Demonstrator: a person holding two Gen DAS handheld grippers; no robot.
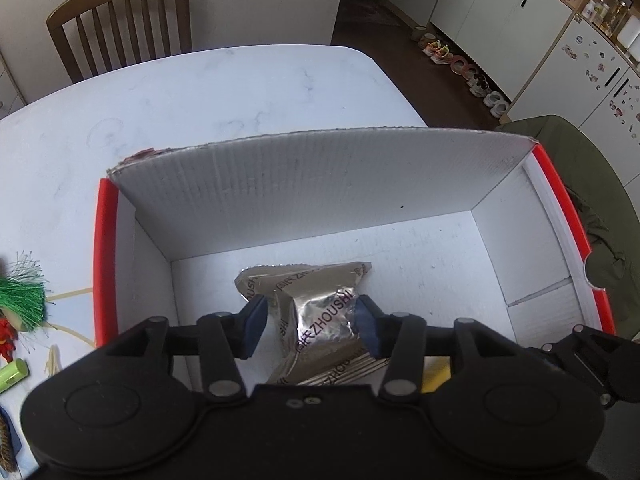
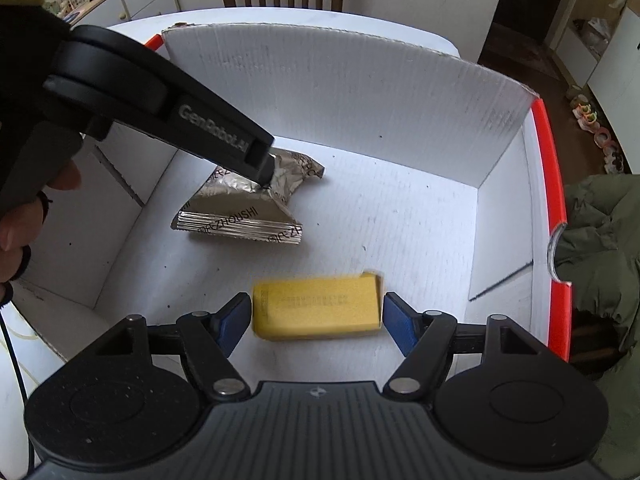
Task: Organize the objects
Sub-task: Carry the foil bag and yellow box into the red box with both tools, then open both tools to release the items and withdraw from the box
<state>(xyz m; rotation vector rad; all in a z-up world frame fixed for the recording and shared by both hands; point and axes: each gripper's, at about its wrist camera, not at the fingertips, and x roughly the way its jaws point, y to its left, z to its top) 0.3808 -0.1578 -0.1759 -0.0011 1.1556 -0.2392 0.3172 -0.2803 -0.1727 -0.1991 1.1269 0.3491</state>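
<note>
A white cardboard box point(image 1: 320, 184) with a red rim point(image 2: 548, 152) stands on the white table. A crumpled silver foil packet point(image 1: 320, 320) lies on the box floor, also seen in the right wrist view point(image 2: 240, 208). My left gripper point(image 1: 312, 326) reaches into the box around the packet's middle. It is open: the right pad touches the foil and a narrow gap shows at the left pad. A yellow block point(image 2: 316, 308), slightly blurred, sits on the box floor between the fingers of my right gripper point(image 2: 318, 320). That gripper is open, with small gaps on both sides of the block.
Left of the box on the table point(image 1: 200, 92) lie a green tassel point(image 1: 24, 296), a green cylinder point(image 1: 14, 374) and a small red item point(image 1: 6, 336). A wooden chair point(image 1: 120, 20) stands beyond the table. An olive jacket point(image 2: 600, 248) hangs right of the box. A hand point(image 2: 12, 232) holds the left gripper.
</note>
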